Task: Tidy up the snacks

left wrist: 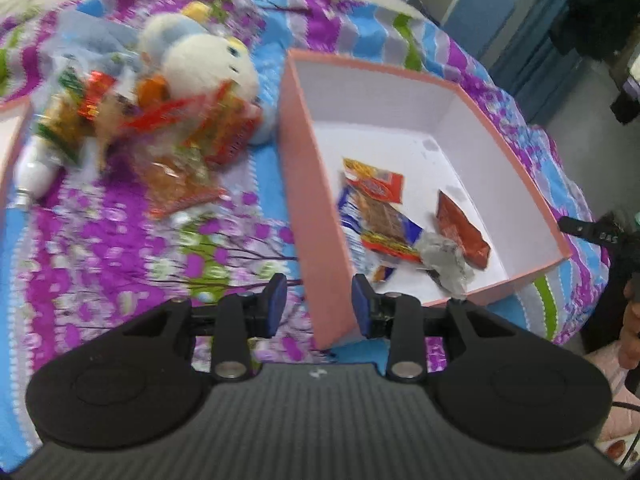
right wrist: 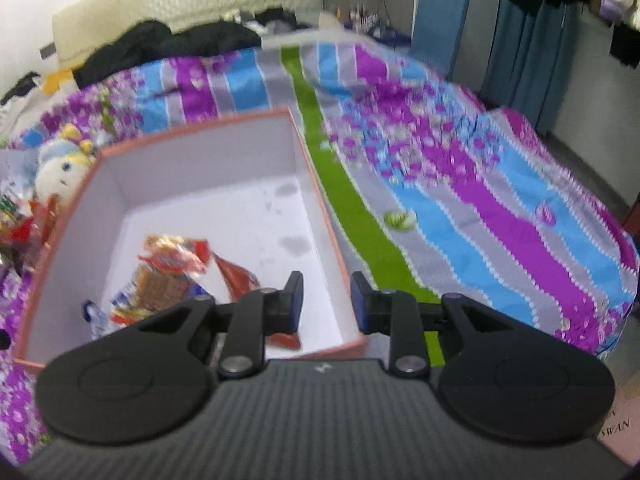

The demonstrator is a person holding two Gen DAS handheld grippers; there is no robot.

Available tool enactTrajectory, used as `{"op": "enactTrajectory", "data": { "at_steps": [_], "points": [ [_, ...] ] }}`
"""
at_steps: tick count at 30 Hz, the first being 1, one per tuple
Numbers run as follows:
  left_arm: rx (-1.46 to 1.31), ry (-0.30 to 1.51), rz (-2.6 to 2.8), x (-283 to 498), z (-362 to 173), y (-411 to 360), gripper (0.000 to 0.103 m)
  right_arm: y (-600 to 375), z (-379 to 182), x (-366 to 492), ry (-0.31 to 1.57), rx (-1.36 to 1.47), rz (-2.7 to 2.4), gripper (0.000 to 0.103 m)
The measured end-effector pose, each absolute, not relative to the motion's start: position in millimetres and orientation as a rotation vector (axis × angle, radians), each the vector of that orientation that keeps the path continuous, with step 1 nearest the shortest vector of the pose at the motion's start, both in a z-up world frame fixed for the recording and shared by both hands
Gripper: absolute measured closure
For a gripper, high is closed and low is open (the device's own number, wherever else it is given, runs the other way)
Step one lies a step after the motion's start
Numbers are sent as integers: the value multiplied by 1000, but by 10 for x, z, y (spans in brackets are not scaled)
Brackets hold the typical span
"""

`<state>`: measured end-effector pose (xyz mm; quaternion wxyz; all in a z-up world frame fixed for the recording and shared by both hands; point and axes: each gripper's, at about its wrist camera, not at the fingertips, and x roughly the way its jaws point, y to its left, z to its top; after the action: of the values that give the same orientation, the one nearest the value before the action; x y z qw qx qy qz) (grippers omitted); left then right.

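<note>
On the bed's patterned bedspread, toward its left side, a white bottle lies beside loose snack packets heaped against a plush toy. Rightward stands the pink box holding several snack wrappers. The left tongs straddle its near wall, apart; the right tongs hover apart, empty, over its right wall.

Parted left tongs astride the pink box wall, snack packets inside.
</note>
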<state>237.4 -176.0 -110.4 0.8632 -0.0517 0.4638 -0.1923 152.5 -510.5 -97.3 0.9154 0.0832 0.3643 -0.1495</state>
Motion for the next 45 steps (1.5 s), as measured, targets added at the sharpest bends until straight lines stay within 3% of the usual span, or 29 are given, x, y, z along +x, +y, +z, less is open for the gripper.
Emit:
{"op": "enactTrajectory", "data": {
  "at_steps": [16,25,36,42,44,45],
  "points": [
    [-130,756,-333,1719,-559,-817,62,-3717,-526,1105,588,187,-79,73],
    [-178,714,-296,1271,-641,-279,62,-2817,-660,759,613,173,86,73],
    [-206,761,-230,1135,-860,18,61,-2425,-850,622,637,132,177,73],
    [-230,793,-158,1396,-967,44,42,-2390,-963,740,623,102,250,54],
    [-243,808,-141,1571,-1017,60,35,-2353,-1000,828,619,74,271,36],
    [-250,818,-135,1686,-1058,80,34,-2330,-1023,882,619,62,277,33]
  ]
}}
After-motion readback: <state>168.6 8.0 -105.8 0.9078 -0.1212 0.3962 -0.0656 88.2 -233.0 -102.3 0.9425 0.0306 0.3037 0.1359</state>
